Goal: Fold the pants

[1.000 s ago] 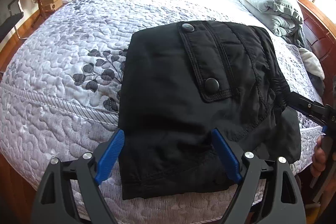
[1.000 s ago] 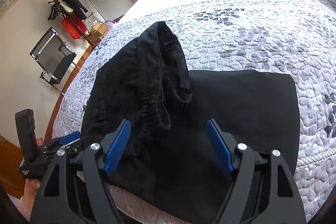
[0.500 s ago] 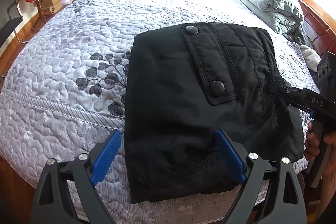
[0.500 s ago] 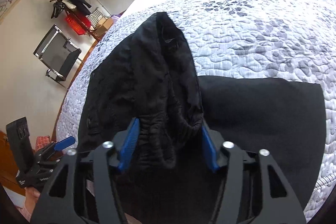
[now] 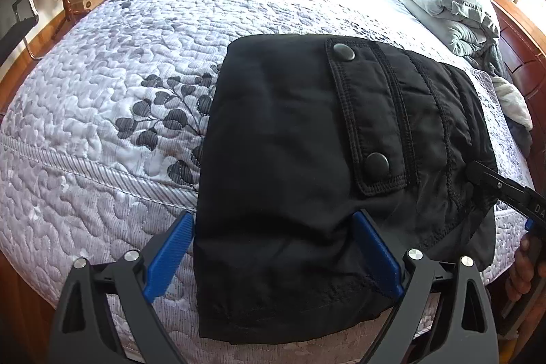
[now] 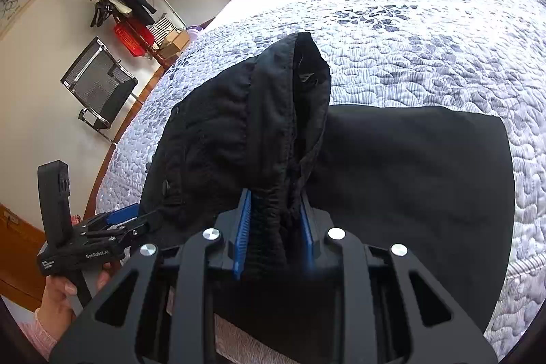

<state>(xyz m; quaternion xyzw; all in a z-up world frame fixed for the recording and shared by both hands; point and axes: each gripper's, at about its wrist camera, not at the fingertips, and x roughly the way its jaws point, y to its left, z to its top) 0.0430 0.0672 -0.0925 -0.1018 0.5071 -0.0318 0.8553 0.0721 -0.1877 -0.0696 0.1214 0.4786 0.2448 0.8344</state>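
Blue pads on the right claw [image 6: 273, 227] are squeezing together on a bunched ridge of the black pants [image 6: 392, 179], and the cloth sits right between them, so this claw is closing and nearly has a firm hold. It should pinch all the layers of that ridge at once, not just the top one, or the fold will slip apart when it is lifted. The left claw [image 5: 273, 255] is wide open and opening a bit more; one pad is just beside the near left edge of the pants and the other rests over the cloth, and it holds nothing. It would do well to grab the near corner so both claws can carry the cloth together. The pants lie already folded small on the quilted bed [image 5: 102, 111], near its front edge, with a pocket flap [image 5: 368, 118] and its two snaps on top. My guess is that the next fold goes away from the edge, so lift gently and keep the cloth flat. Pulling too hard could drag the pants off the bed. A person's hand [image 6: 68, 289] holds the left claw's handle.
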